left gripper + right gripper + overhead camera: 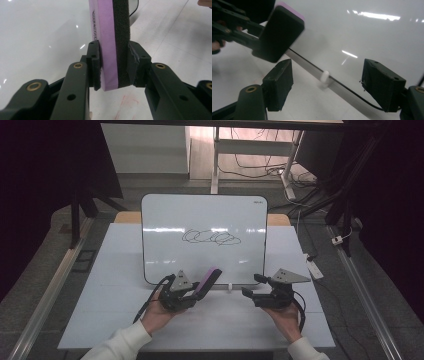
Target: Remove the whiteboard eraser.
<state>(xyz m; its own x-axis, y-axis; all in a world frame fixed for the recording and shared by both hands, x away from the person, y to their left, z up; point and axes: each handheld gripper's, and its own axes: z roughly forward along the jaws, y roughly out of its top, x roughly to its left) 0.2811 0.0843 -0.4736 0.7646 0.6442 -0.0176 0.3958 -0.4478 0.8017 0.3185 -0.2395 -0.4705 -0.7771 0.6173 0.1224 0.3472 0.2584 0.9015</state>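
Eraser (208, 279) clamped in left gripper (192, 291) at whiteboard (165, 220) lower edge; right gripper (254, 286) jaws wide, nothing between them, over worktop (100, 310)

Eraser (110, 45): purple body, black felt. Whiteboard (200, 220): white, black rim, black loopy scribble (211, 237). Worktop (120, 270) white; fingers (279, 83) black.

small print on eraser (94, 23), whiteboard (150, 220) corner mark, both illegible

Black hand-held gripper (197, 289) pair with brass screws, grey three-cornered plates, white sleeves.
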